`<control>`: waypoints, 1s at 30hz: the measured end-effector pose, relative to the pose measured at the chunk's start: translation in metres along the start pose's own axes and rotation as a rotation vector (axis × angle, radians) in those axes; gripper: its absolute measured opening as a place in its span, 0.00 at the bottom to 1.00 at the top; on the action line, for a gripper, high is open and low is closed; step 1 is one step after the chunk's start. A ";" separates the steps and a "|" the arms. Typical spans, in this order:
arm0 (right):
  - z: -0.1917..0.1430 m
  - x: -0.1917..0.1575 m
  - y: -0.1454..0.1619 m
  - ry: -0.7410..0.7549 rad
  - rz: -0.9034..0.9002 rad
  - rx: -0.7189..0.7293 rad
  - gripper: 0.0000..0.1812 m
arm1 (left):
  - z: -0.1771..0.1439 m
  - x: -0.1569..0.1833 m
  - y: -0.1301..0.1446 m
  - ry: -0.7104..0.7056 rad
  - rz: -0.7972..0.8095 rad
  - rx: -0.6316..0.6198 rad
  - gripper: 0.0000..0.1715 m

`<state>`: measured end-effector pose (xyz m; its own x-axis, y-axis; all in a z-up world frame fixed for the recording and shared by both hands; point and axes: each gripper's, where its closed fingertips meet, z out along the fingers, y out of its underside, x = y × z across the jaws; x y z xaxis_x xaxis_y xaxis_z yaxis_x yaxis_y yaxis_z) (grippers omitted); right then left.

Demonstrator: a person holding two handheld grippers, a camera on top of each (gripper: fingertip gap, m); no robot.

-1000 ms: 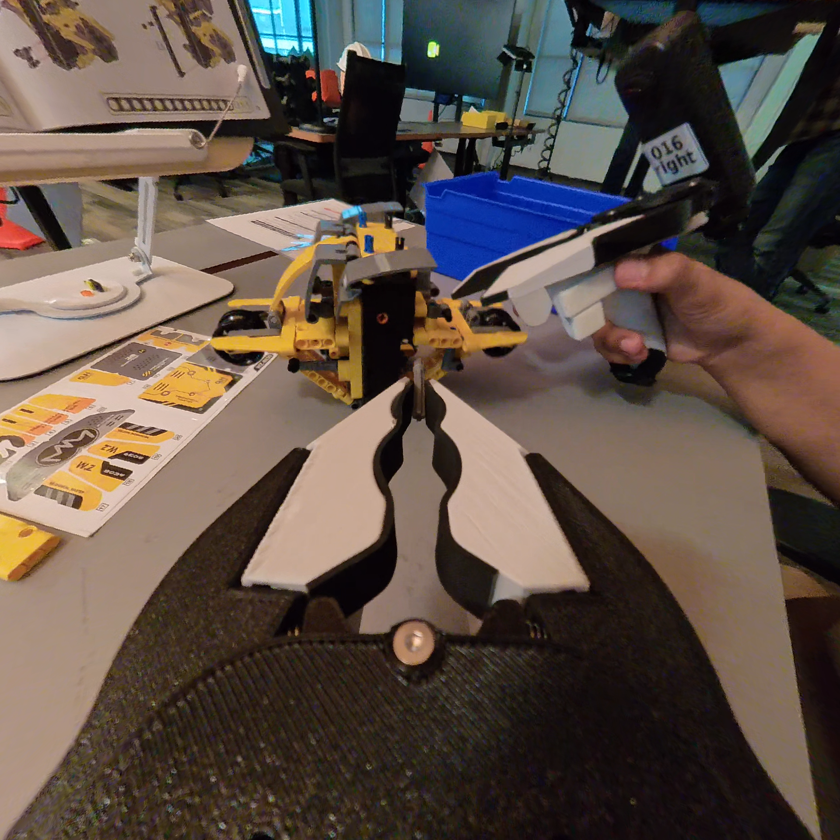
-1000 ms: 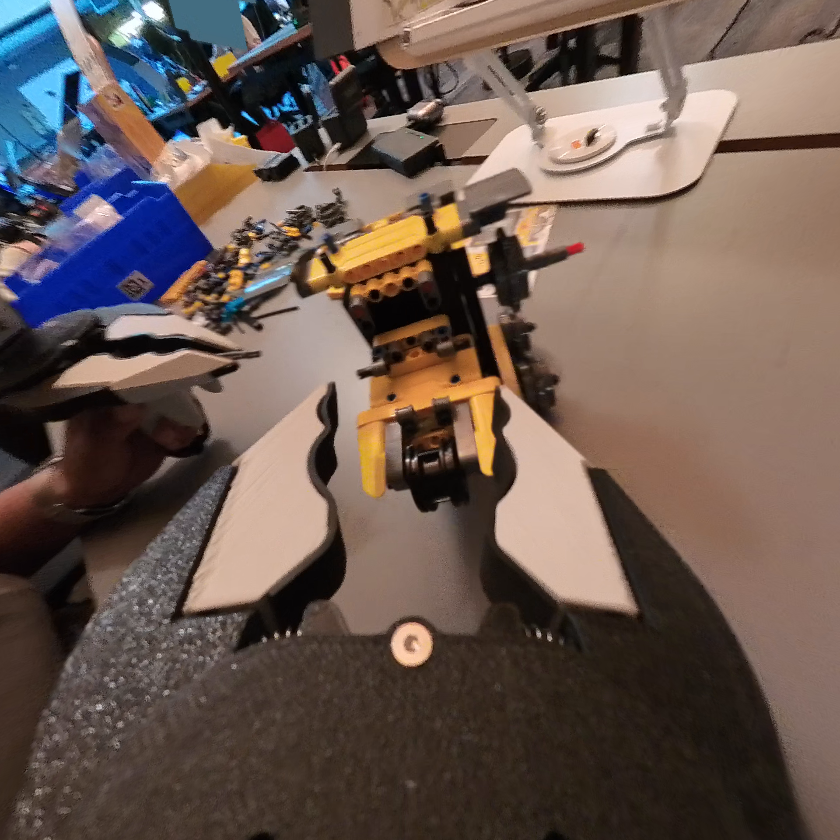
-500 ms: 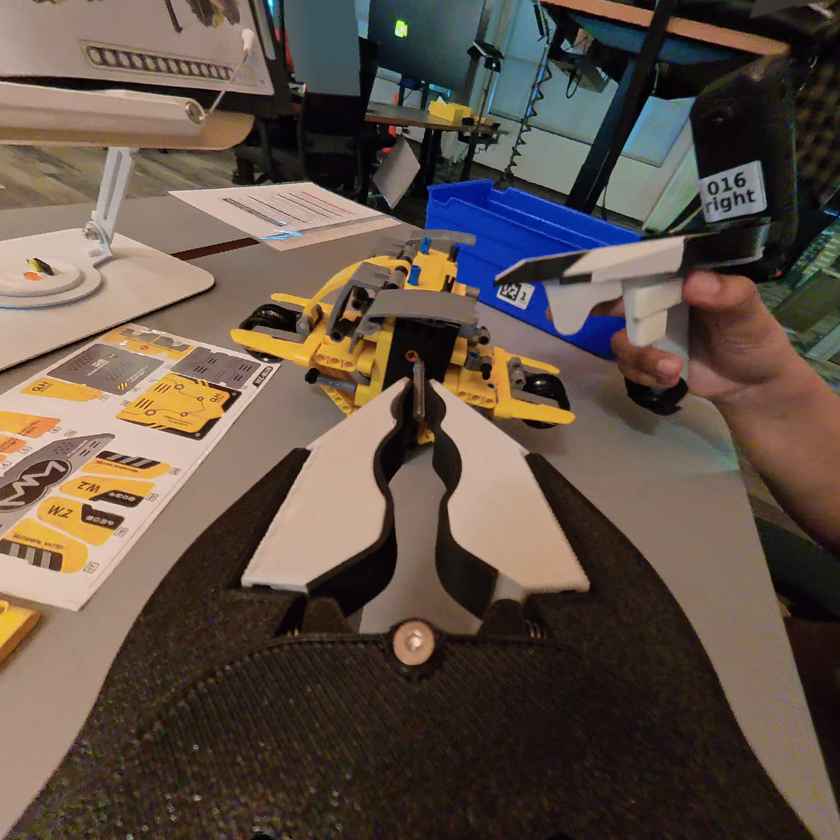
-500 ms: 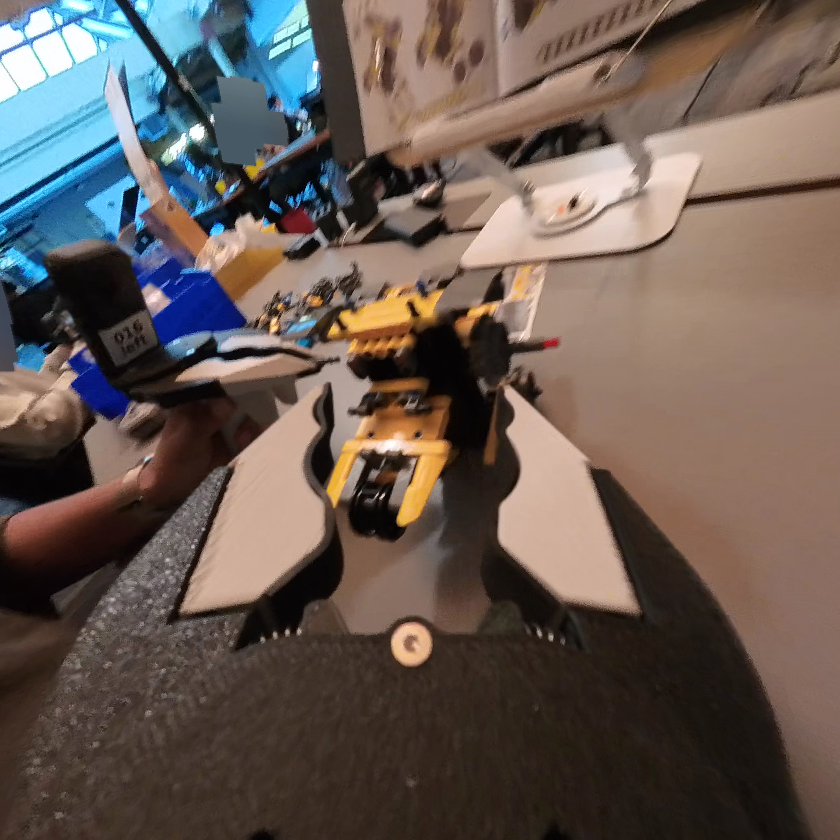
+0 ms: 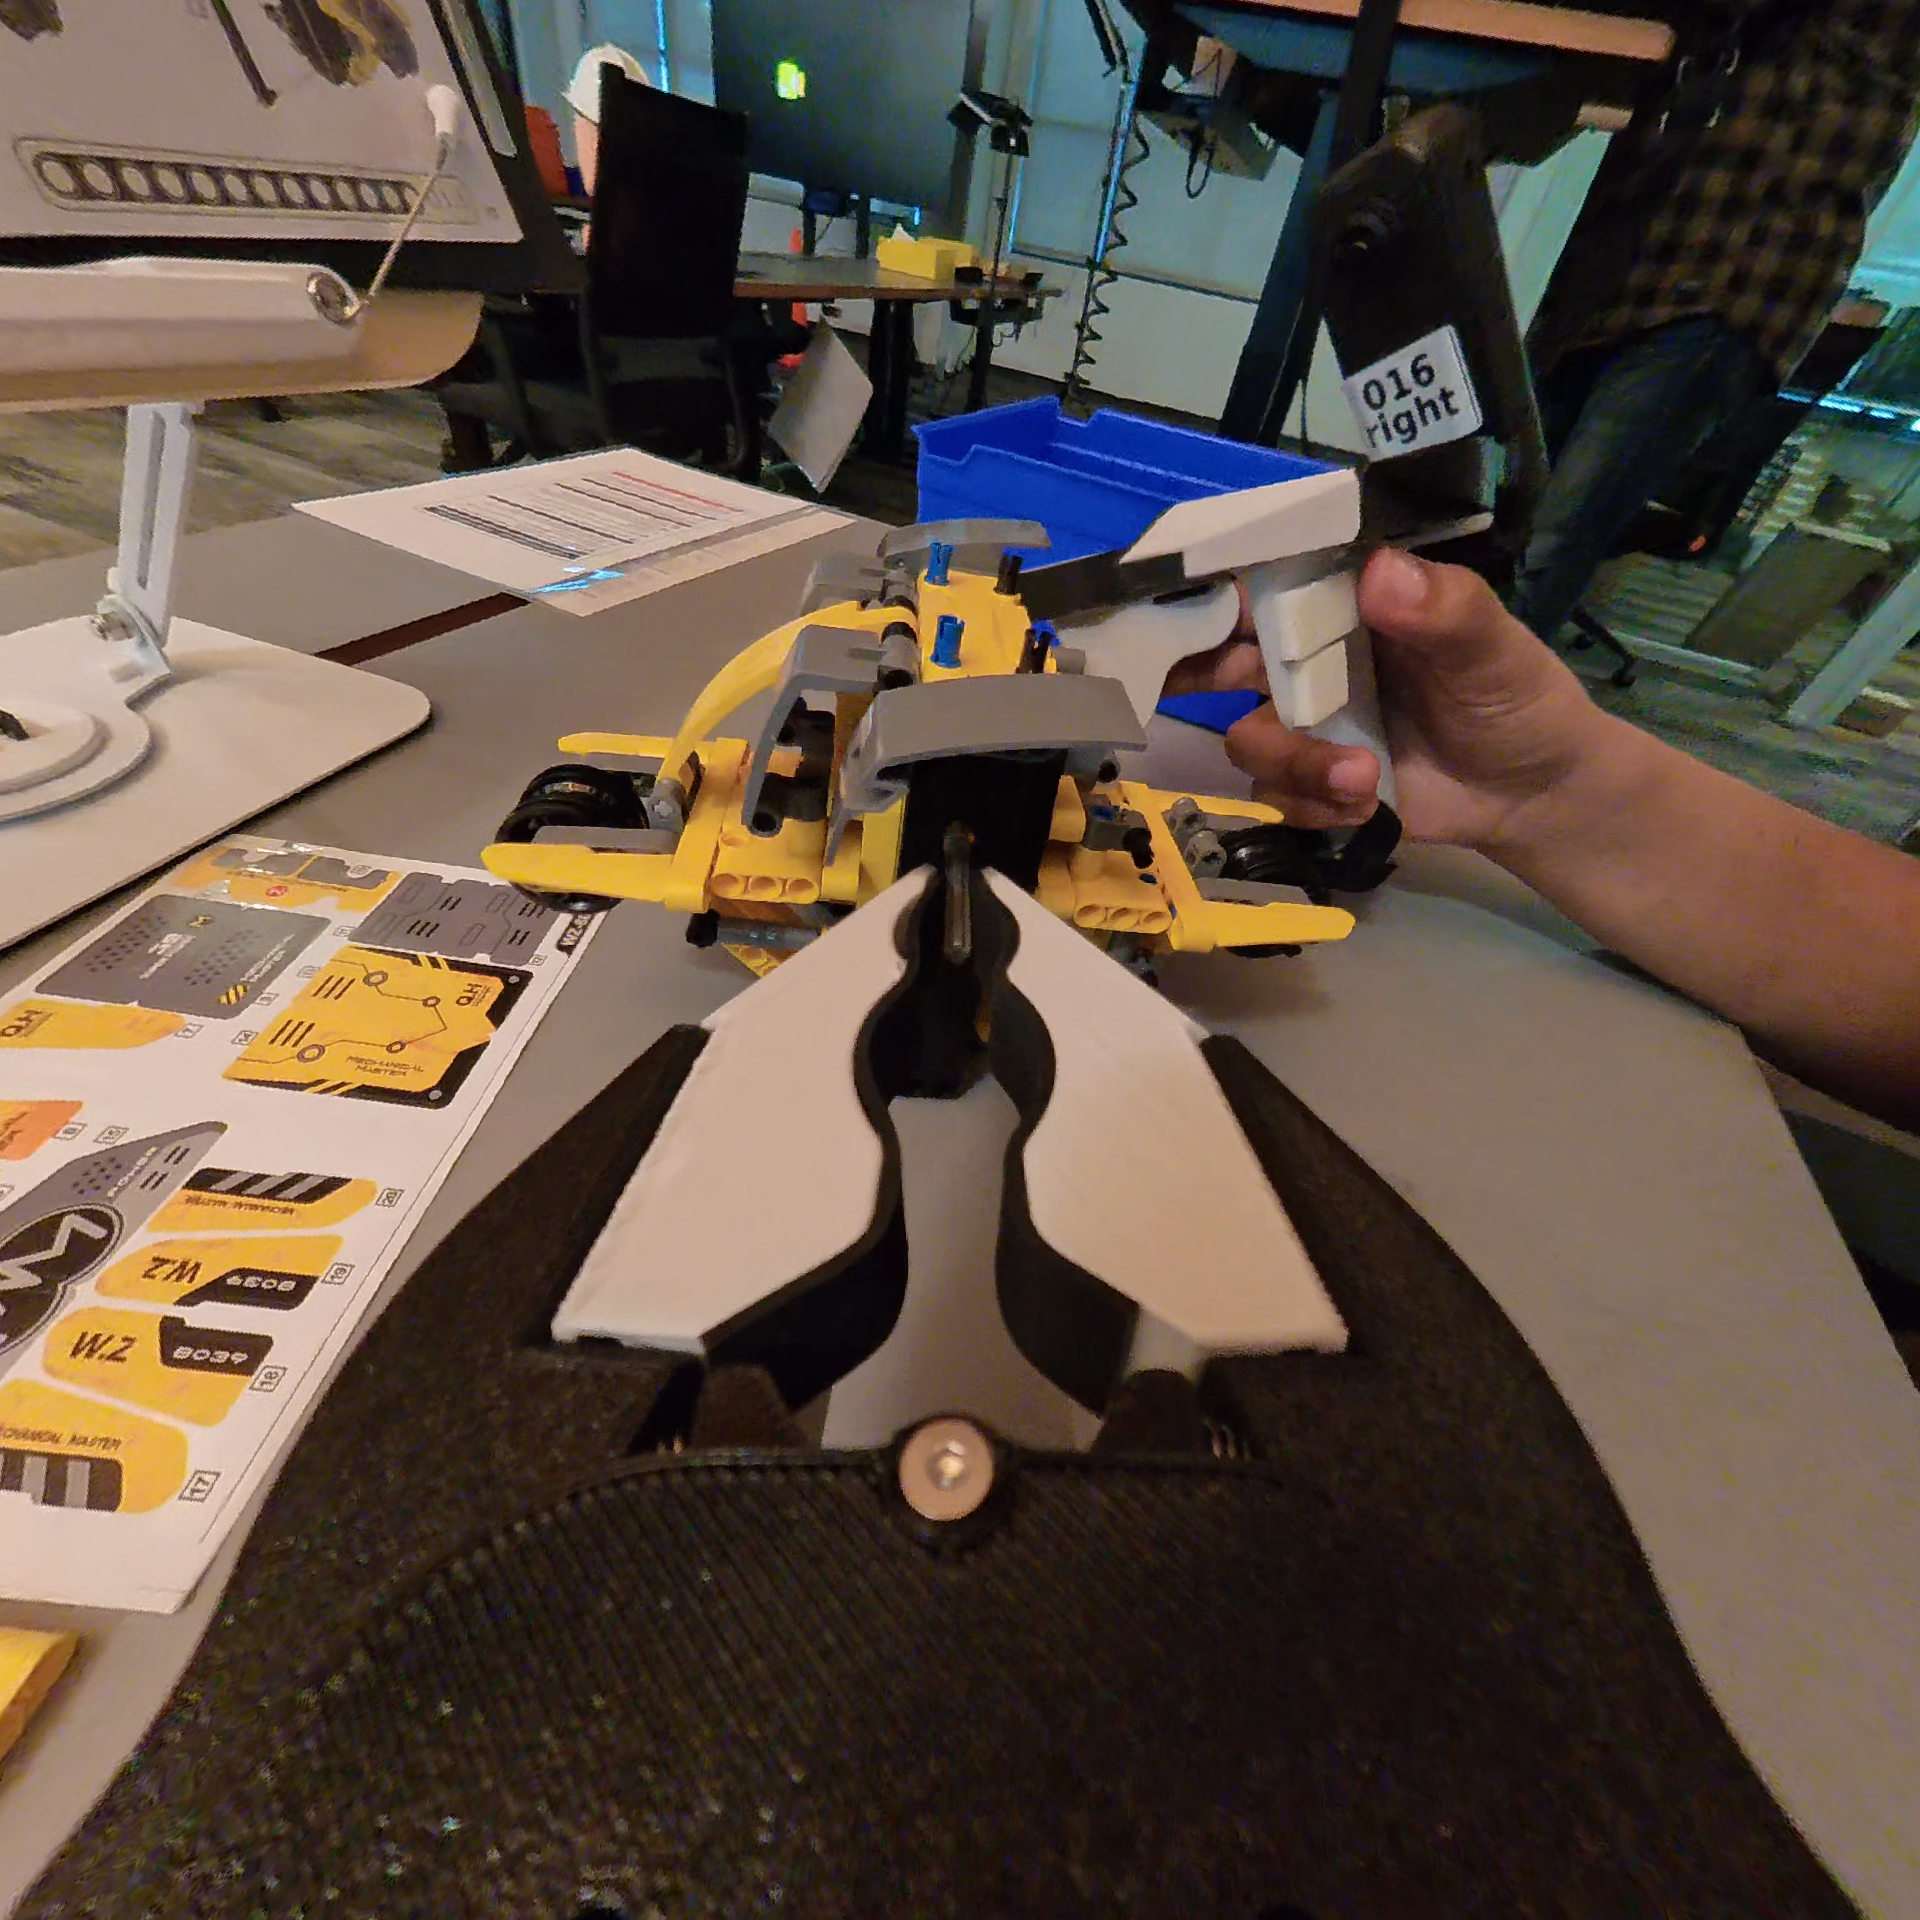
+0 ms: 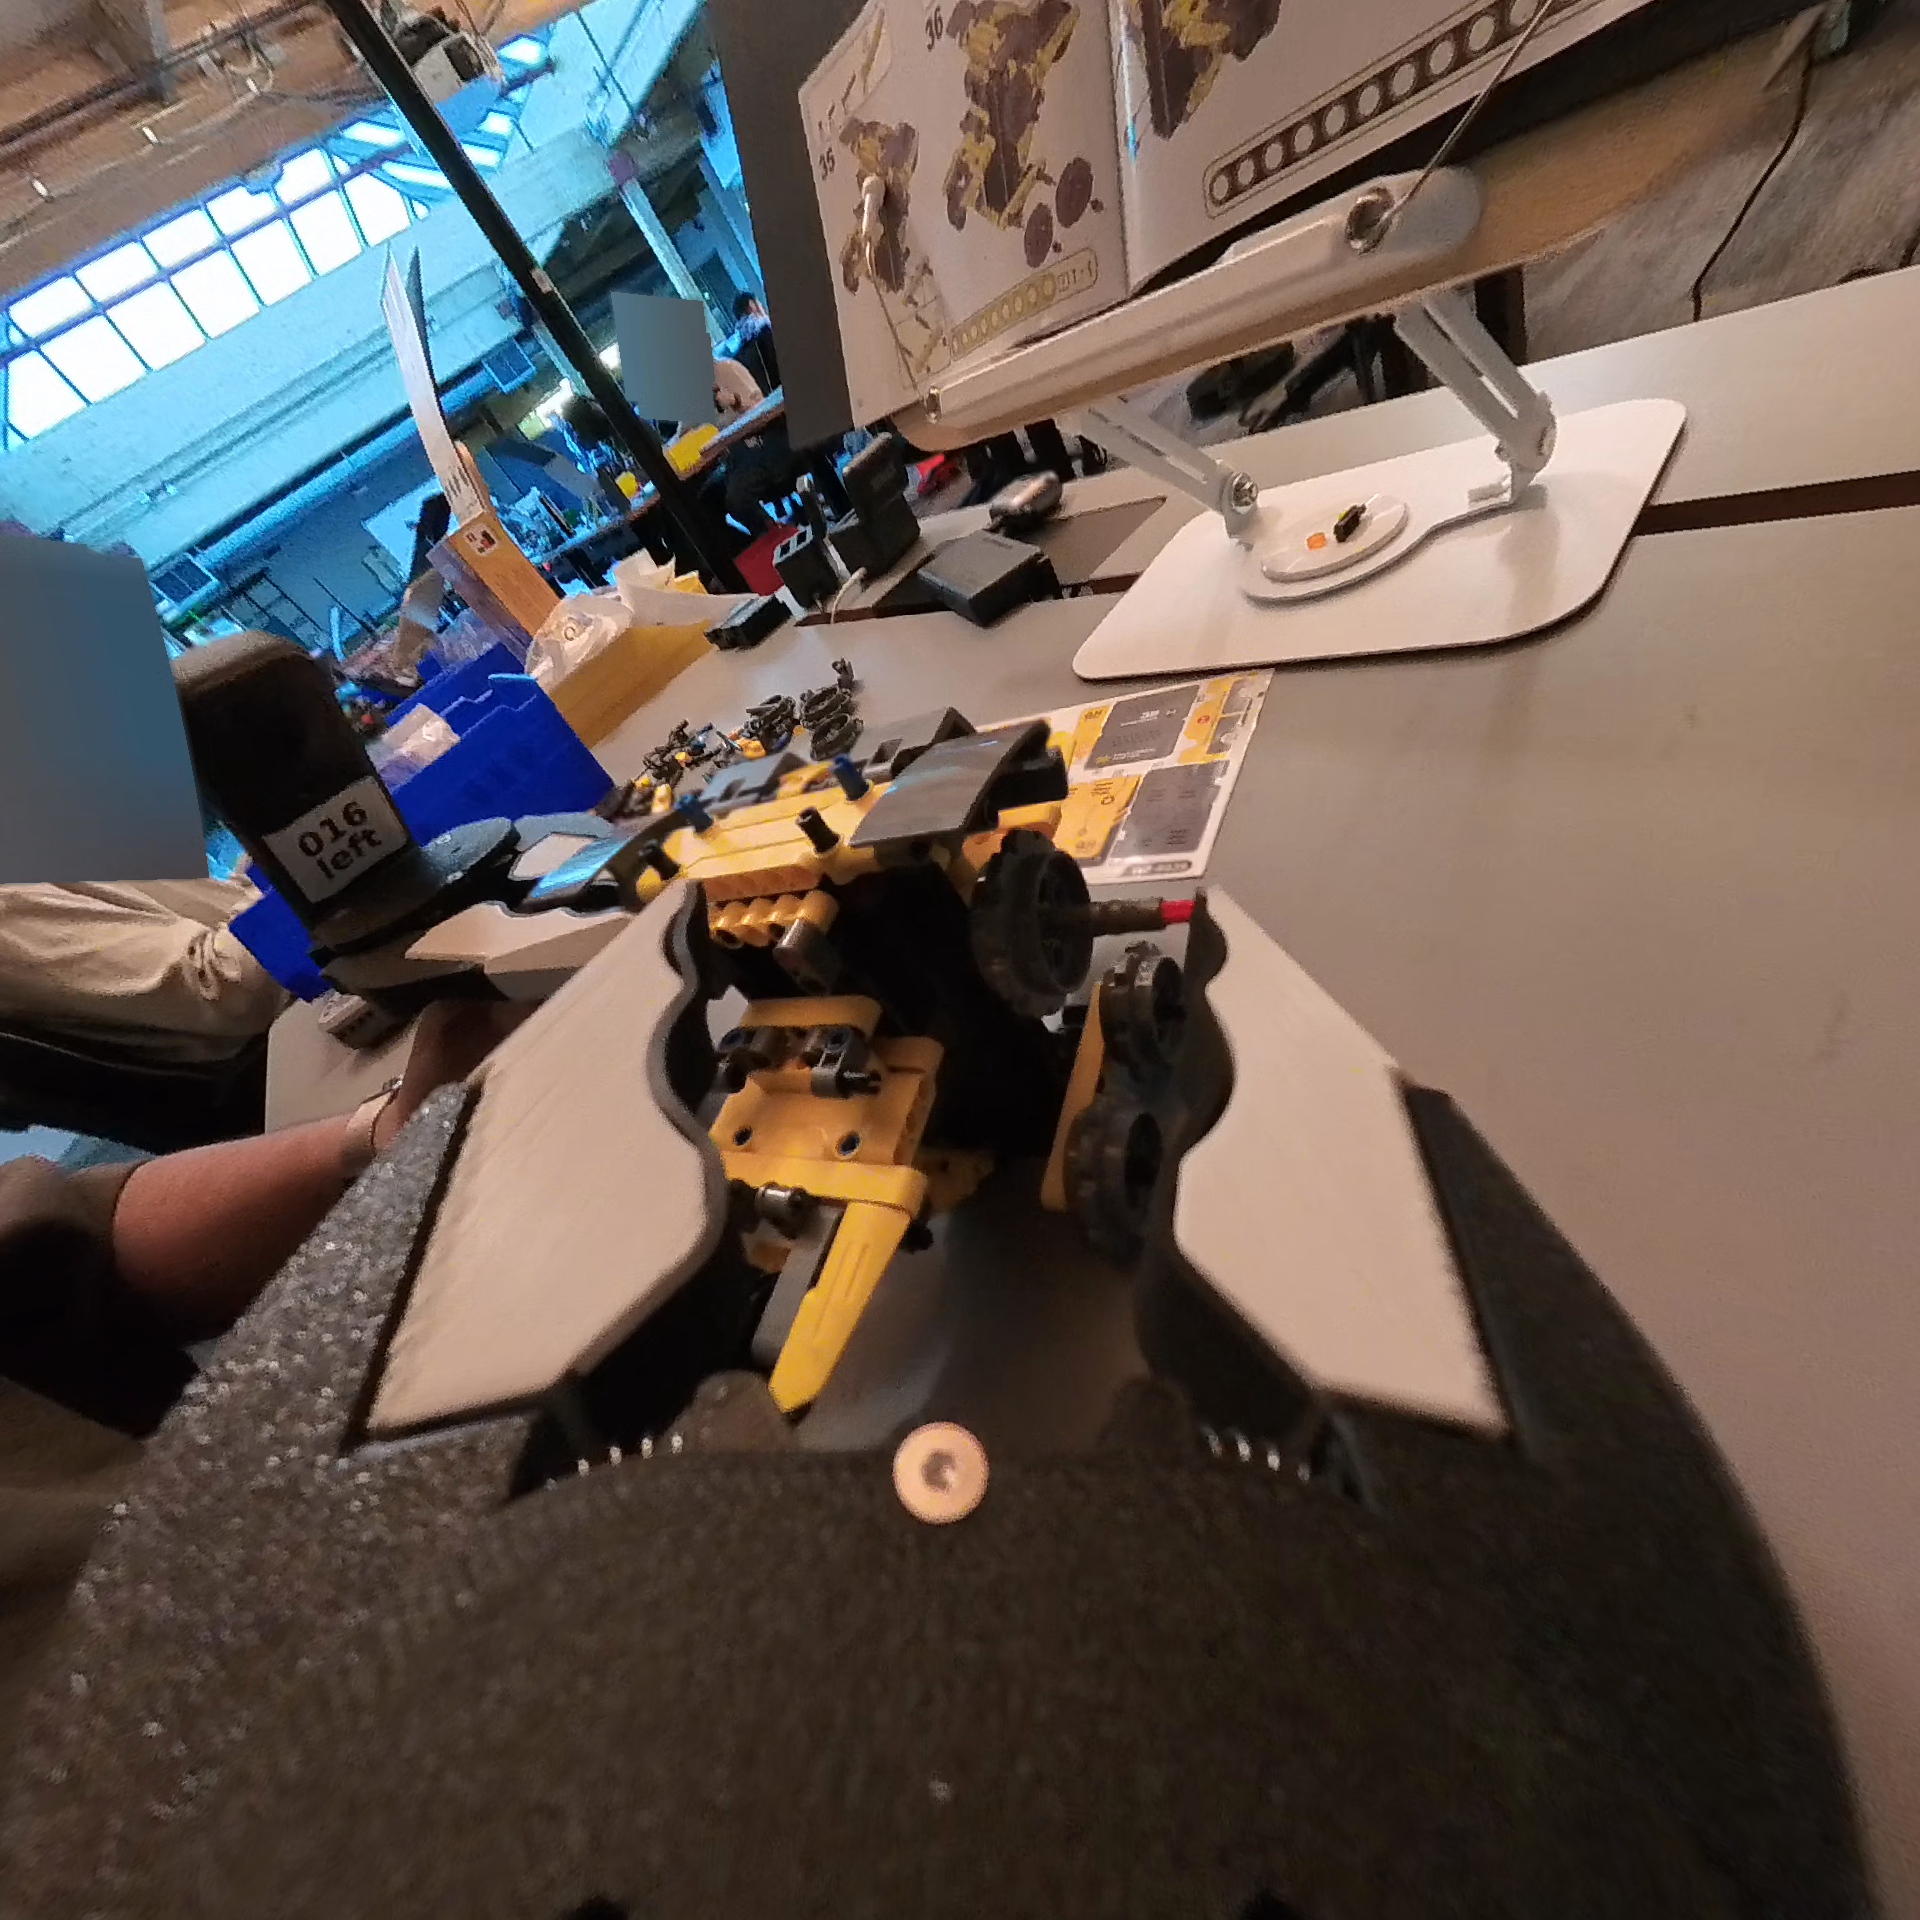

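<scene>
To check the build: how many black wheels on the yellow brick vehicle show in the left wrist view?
2. One black rubber wheel at the picture's left end of the yellow brick vehicle, the other at its right end. More may be hidden.

place: open workshop/lab | cues: work tables (image 5: 1455, 1091), blue parts bins (image 5: 1091, 488), monitor (image 5: 831, 94), skylights (image 6: 208, 270)

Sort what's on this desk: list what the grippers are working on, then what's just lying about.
In hand:
yellow brick vehicle
left gripper, shut on its thin dark pin
right gripper, open around one end

Lying about:
sticker sheet
blue bin
loose small parts
instruction booklet stand
</scene>
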<state>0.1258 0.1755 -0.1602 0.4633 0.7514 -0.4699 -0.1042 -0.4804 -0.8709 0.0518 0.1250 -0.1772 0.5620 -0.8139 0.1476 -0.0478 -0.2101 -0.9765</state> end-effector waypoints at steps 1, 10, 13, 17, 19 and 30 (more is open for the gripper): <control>-0.001 0.000 -0.001 -0.004 0.010 0.016 0.50 | 0.000 0.000 0.000 -0.003 0.006 0.002 0.01; -0.013 0.003 0.004 0.078 -0.055 0.028 0.42 | 0.001 -0.002 0.002 -0.050 0.038 -0.010 0.01; -0.016 0.005 0.002 0.145 -0.169 0.027 0.37 | 0.002 -0.002 0.002 -0.058 0.044 -0.013 0.01; -0.019 0.012 0.002 0.228 -0.258 0.015 0.32 | 0.002 -0.004 0.002 -0.063 0.041 -0.013 0.01; -0.020 0.016 0.004 0.258 -0.277 0.003 0.28 | 0.001 -0.004 0.002 -0.065 0.039 -0.012 0.01; -0.009 0.009 0.013 0.293 -0.432 -0.061 0.19 | 0.003 -0.004 0.004 -0.078 0.055 -0.029 0.01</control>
<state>0.1365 0.1717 -0.1749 0.6805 0.7327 -0.0021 0.1978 -0.1866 -0.9623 0.0521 0.1293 -0.1821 0.6207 -0.7800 0.0800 -0.1035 -0.1827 -0.9777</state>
